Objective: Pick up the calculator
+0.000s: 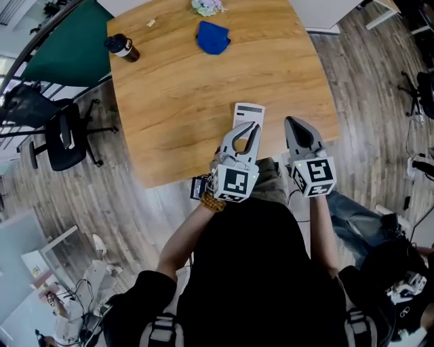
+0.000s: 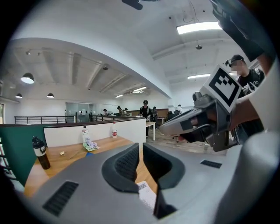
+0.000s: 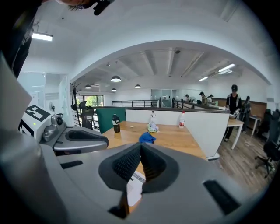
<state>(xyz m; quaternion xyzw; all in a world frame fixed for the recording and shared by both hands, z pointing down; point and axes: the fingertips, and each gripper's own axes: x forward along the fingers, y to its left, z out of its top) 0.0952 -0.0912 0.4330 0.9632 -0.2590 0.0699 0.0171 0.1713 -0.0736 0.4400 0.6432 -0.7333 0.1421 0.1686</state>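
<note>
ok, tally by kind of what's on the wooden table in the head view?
Calculator: 1
Dark bottle: 1
Blue cloth: 1
Pale crumpled bundle, cut off by the top edge: 1
Small pale scrap: 1
Total: 5

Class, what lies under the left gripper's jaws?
The white calculator on the wooden table: its display end shows, its near end is covered by the left gripper.
</note>
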